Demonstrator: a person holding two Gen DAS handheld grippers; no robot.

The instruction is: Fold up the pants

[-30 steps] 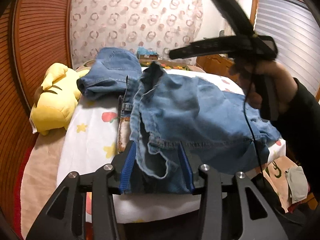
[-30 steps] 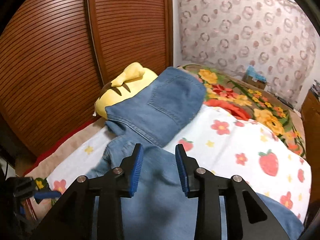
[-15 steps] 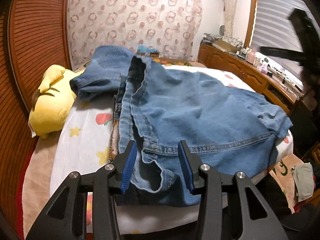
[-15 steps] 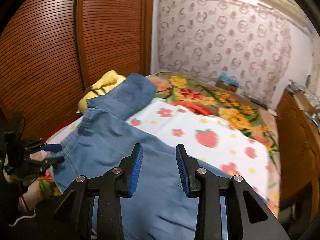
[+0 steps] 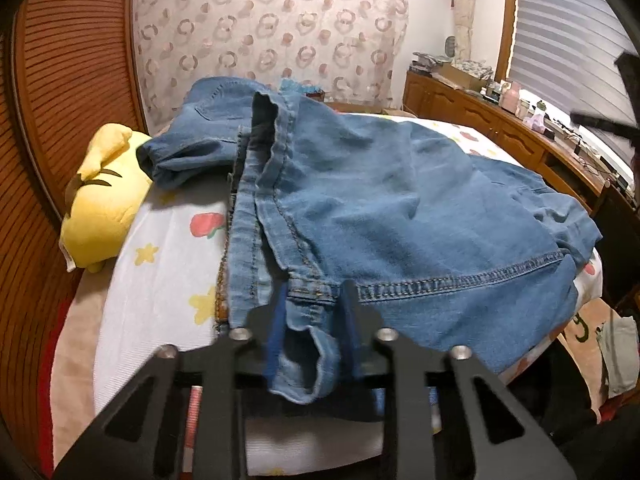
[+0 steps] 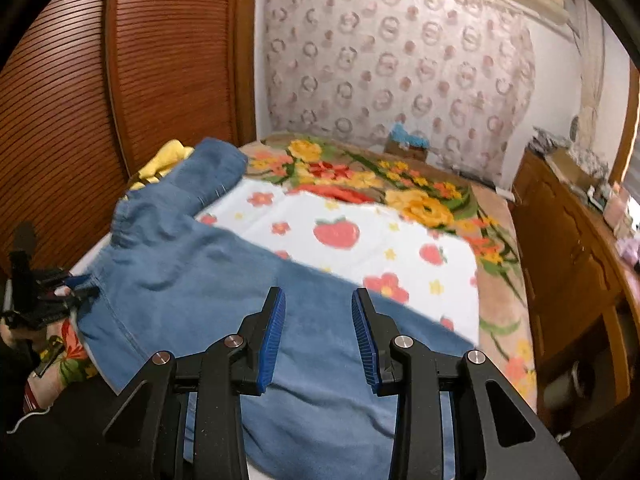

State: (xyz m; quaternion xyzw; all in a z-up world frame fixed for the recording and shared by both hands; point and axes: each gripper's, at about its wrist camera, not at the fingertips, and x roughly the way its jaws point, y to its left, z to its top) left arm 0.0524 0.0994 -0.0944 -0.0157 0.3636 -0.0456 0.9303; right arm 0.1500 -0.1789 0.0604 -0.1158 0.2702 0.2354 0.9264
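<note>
Behind the bed [image 6: 436, 280] you see a patterned curtain [image 5: 280, 28] and a wooden wardrobe [image 6: 120, 80]. Your left gripper [image 5: 312, 320] has denim between its blue pads; whether it pinches, I cannot tell. Your right gripper [image 6: 318, 332] is spread apart, holding nothing, above the pants [image 5: 400, 208], which lie on the sheet beside a yellow plush toy [image 5: 104, 200].

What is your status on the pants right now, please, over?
Left gripper jaws around the hem of the jeans. Right gripper open above the denim, empty. Jeans spread across the bed, unfolded. Yellow plush toy beside them.
</note>
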